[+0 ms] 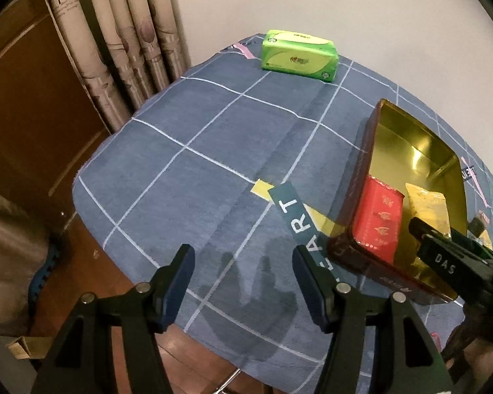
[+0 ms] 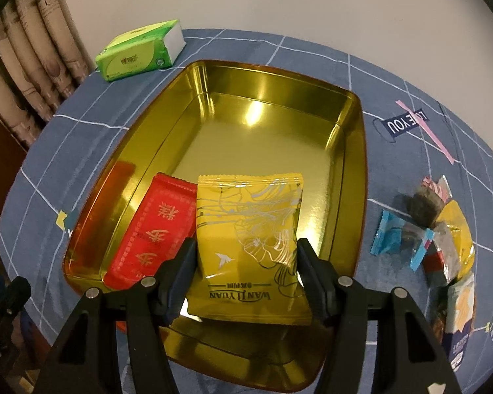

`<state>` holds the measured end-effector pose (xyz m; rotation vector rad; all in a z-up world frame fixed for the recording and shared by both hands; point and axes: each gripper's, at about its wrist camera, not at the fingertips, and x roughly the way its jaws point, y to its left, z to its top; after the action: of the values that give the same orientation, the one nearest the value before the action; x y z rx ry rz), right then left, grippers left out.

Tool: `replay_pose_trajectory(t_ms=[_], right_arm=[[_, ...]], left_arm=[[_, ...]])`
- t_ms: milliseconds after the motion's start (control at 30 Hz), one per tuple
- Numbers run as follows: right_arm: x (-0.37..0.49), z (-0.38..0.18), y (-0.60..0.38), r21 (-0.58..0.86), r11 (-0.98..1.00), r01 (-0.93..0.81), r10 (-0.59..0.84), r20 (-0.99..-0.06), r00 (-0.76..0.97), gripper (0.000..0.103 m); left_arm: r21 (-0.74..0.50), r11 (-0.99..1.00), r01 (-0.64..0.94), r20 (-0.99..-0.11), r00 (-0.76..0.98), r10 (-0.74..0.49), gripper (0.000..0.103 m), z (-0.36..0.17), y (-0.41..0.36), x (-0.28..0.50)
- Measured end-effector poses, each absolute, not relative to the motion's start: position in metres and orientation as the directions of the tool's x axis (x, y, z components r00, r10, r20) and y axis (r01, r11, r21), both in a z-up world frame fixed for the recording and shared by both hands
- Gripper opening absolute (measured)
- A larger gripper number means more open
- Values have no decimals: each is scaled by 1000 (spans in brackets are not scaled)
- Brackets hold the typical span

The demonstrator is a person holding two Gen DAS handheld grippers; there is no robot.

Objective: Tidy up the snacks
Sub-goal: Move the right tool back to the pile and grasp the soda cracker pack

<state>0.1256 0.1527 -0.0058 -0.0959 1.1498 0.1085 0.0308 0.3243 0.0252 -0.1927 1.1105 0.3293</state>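
A gold tin tray [image 2: 272,98] sits on the blue checked tablecloth; it also shows in the left wrist view [image 1: 407,138]. A red snack packet [image 2: 148,233] lies in its near left corner and shows in the left wrist view [image 1: 381,220]. My right gripper [image 2: 245,246] is shut on a yellow snack packet [image 2: 246,226] and holds it over the tray's near end, beside the red packet. In the left wrist view the yellow packet [image 1: 427,203] and the right gripper [image 1: 443,256] show too. My left gripper [image 1: 243,262] is open and empty above the cloth, left of the tray.
A green tissue pack [image 2: 138,52] lies at the table's far left; it shows in the left wrist view [image 1: 299,55]. A pile of several loose snack packets [image 2: 437,236] lies on the cloth right of the tray. Curtains [image 1: 115,32] hang beyond the table's left edge.
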Motion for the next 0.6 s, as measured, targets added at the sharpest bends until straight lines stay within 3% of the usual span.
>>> replay_pose_trajectory(t_ms=[33,333,600], right_arm=[[124,-5,154,-44,988,-146,20,-911,412,68],[81,44,98,81,971,-226,176,-880,441,69],[47,43,-29,-1,993,-118,48,-909,415,72]], left_arm=[[14,937,-348,-899,405,164,63,25,323,31],[31,945,-325,-894,414,172,63,27,312,31],[50,954,-297,-883,434,181,63,36,292,27]])
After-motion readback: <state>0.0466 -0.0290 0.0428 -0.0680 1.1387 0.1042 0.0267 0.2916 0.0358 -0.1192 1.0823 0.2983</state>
